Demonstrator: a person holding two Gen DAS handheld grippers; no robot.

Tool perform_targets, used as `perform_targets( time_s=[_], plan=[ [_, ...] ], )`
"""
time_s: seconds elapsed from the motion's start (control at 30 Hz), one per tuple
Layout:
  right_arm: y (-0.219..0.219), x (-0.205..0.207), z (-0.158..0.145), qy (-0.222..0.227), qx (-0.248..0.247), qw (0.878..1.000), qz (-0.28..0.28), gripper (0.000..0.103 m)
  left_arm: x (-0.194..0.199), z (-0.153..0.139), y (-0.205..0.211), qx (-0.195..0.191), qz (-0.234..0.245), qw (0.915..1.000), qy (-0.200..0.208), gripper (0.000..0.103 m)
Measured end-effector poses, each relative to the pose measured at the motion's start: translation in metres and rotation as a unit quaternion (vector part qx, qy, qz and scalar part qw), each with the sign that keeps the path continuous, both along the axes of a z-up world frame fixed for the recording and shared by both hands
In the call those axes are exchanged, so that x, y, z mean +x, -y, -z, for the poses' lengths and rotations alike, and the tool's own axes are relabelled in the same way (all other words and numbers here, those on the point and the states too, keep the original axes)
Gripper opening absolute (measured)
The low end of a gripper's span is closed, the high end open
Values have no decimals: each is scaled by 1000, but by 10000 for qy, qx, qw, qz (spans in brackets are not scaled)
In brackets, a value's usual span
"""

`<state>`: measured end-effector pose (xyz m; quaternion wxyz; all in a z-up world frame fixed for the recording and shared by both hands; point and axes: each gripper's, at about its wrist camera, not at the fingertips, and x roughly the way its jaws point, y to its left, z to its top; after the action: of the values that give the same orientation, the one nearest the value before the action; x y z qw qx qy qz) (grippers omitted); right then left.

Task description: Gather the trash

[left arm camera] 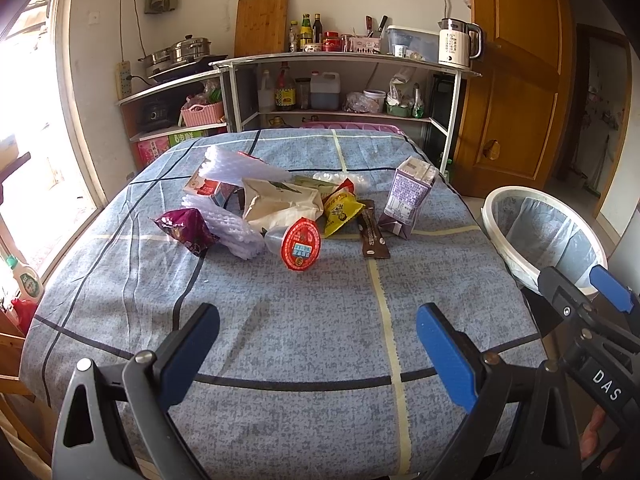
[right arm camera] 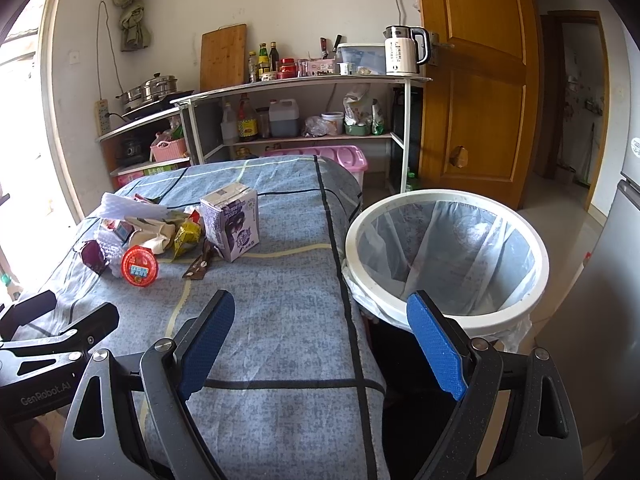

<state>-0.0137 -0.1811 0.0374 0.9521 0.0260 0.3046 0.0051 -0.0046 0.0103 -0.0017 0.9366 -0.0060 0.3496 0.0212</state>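
Note:
A heap of trash lies mid-table on the blue checked cloth: a red-lidded cup, a purple carton, a yellow wrapper, a brown wrapper, a maroon packet, white foam netting and a beige bag. The white lined trash bin stands off the table's right edge. My left gripper hovers open over the near cloth, well short of the heap. My right gripper is open at the table's right edge, beside the bin.
A metal shelf unit with bottles, a kettle and pots stands behind the table. A wooden door is at the right, a bright window at the left. A pink storage box sits past the table's far end.

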Motion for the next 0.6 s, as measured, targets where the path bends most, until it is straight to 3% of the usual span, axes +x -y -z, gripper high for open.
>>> perform_targets(
  time_s=[0.6],
  plan=[
    [0, 0, 1, -3, -5, 10000, 9, 88, -1, -1, 1, 20, 7, 10000, 1, 100]
  ],
)
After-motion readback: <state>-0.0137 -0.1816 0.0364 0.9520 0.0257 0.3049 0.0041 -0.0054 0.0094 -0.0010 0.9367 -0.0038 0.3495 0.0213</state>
